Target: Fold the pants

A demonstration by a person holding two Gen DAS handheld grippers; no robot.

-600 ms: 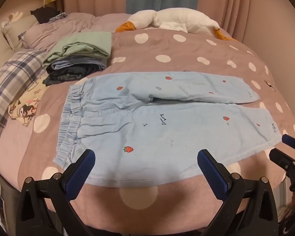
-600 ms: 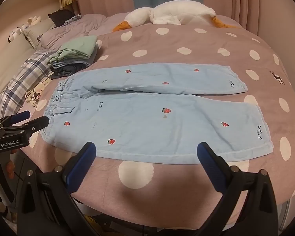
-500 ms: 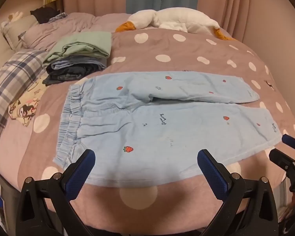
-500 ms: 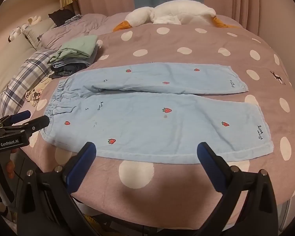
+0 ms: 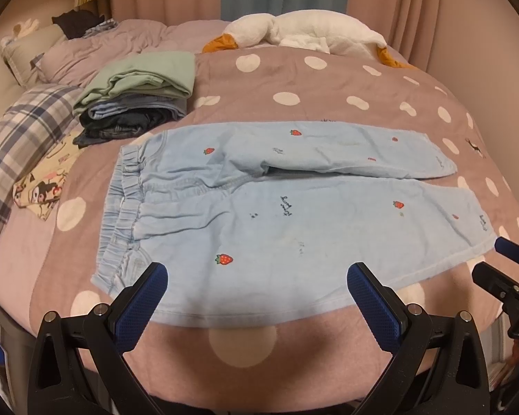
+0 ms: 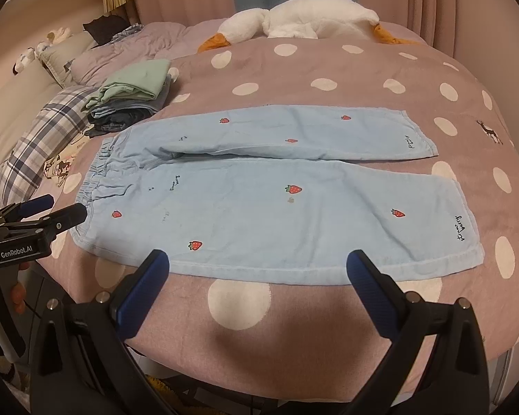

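Light blue pants [image 5: 294,207] with red strawberry prints lie flat on the pink polka-dot bed, waistband to the left, legs to the right; they also show in the right wrist view [image 6: 276,207]. My left gripper [image 5: 257,297] is open and empty, hovering over the near hem by the waist end. My right gripper [image 6: 257,285] is open and empty, just short of the near edge of the lower leg. The left gripper also shows in the right wrist view [image 6: 57,211] beside the waistband. The right gripper shows in the left wrist view [image 5: 494,263] by the leg cuff.
A stack of folded clothes [image 5: 138,100] sits at the back left. A white plush goose [image 5: 304,33] lies at the far edge. A plaid pillow [image 5: 20,138] and a cartoon-print cloth [image 5: 45,186] lie at the left. Curtains hang behind the bed.
Both grippers have crept slightly forward toward the pants. The pants have not moved.
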